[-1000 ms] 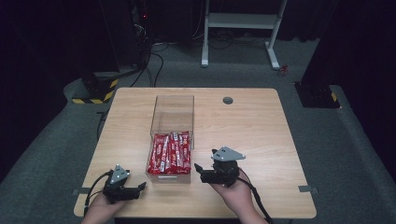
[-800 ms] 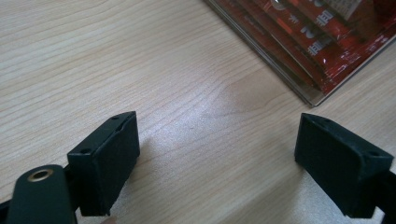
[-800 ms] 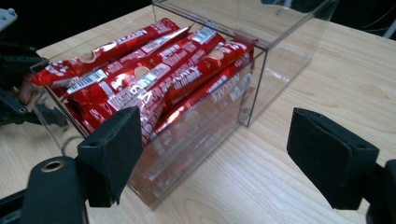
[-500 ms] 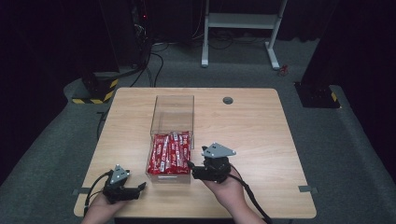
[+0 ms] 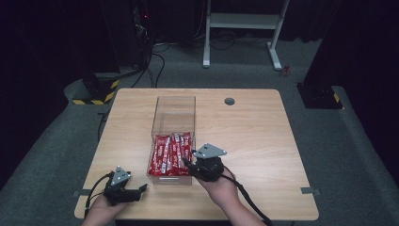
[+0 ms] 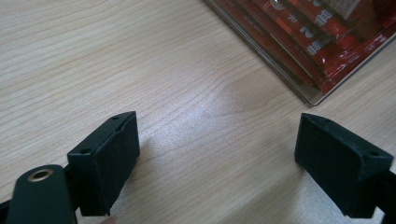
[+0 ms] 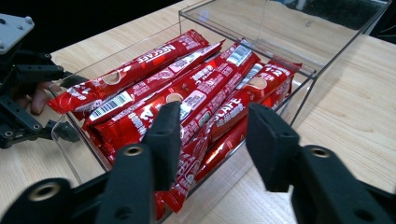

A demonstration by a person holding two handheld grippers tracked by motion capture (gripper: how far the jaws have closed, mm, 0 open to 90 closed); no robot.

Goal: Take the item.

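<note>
Clear acrylic box [image 5: 173, 113], tabletop's near edge: red Nescafé sachets [image 7: 187, 98]; right gripper [image 7: 212, 128] closing, jaws astride one; left gripper [image 6: 217, 154] spread.

Glossy red foil sachets [image 7: 187, 100], clear plastic box [image 7: 285, 35], matt wood table [image 6: 116, 60].

A box [image 5: 173, 113] sits left of centre on the table [image 5: 263, 136], with sachets [image 5: 170, 153] lying in its near half. The right gripper [image 5: 189, 165] is at the box's near right corner. The left gripper [image 5: 141, 190] rests near-left, apart from it.
</note>
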